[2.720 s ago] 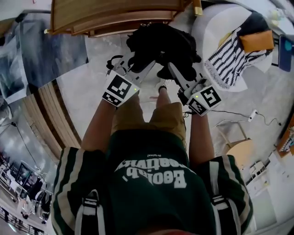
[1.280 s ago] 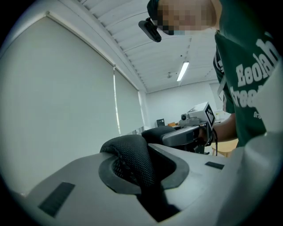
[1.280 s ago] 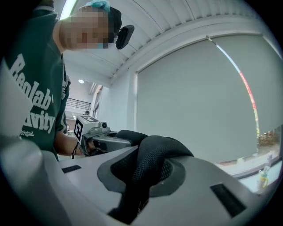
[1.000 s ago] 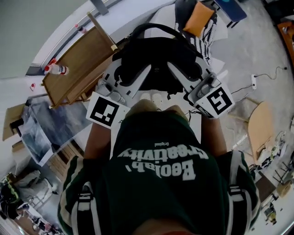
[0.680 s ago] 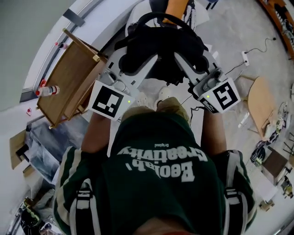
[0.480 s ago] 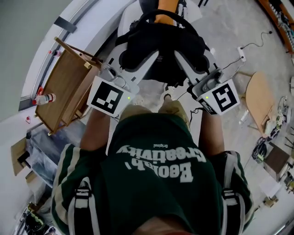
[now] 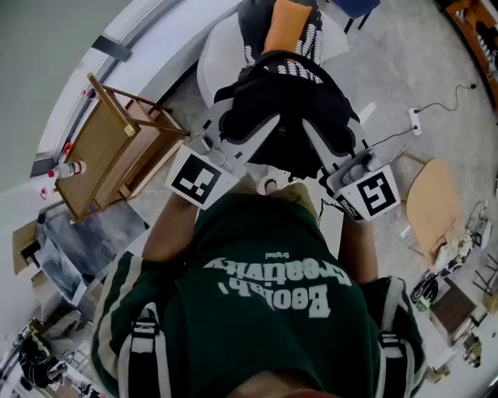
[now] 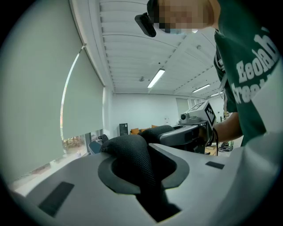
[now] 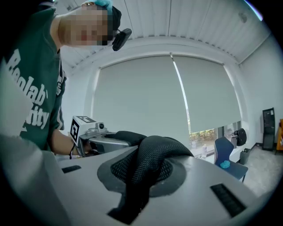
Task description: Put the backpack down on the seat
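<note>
Head view: outstretched grippers point(image 7: 264, 128) point(image 7: 309, 130) on backpack point(image 7: 286, 92)

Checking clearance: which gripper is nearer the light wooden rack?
Left. The left gripper is close beside the light wooden rack; the right gripper is farther, across the black mesh backpack.

Backpack point(image 7: 284, 109) gripped at its left side by left gripper point(image 7: 261, 132), at its right side by right gripper point(image 7: 311, 136), directly before the person. Just beyond the backpack, seat point(image 7: 218, 62) with cushion point(image 7: 286, 23) on it. Left of the backpack, wooden rack point(image 7: 101, 148); farther left, bottle point(image 7: 66, 168). Right of the backpack, cable point(image 7: 436, 113) and what may be a stool point(image 7: 432, 206).
</note>
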{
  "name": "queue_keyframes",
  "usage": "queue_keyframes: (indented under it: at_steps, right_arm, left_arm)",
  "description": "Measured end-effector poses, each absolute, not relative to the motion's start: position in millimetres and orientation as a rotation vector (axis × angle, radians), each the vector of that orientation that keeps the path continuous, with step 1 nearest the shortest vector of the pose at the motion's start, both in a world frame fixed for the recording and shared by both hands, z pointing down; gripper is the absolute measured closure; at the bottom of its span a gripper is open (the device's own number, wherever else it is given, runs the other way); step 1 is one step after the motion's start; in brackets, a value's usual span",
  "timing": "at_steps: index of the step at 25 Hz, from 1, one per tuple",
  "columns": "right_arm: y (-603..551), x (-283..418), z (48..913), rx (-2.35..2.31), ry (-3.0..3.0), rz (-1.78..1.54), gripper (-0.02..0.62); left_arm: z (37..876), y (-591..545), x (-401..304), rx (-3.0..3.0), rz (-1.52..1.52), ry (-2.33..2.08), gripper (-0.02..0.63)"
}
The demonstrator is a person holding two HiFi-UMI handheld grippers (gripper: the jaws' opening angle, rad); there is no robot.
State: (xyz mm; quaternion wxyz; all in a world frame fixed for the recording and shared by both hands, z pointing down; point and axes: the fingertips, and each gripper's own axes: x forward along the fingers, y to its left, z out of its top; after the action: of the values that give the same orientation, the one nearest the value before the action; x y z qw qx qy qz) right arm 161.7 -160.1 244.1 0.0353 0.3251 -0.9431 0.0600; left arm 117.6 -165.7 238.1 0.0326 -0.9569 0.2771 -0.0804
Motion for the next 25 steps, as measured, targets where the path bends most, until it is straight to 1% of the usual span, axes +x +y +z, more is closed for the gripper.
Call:
queue_keyframes:
  at_steps: [8,13,19,25]
  right_arm:
    - [-224.3,197.4,285.9,0.996,-2.892,0.319,0.522]
    - [-275.8,195.0,318.7,1.032,-2.801,0.377,0.522]
    - [-339.4,192.7,359.7,1.097,-2.762,0.607,0.522]
    - [-388.5,192.9,411.7,1.112,-2.661,0.661,0.521]
  left_arm:
    - [289.6,-220.9,153.3,-3.032,-0.337,0.866,0.515]
    - [316.4,-272.0,147.3,-3.071,-0.346,0.798,0.515]
    - [354.2,-332.5,146.2,-3.172,-0.349,0.718,0.514]
    - [399.5,-380.1,140.8,-3.236,-0.395,0.731,0.511]
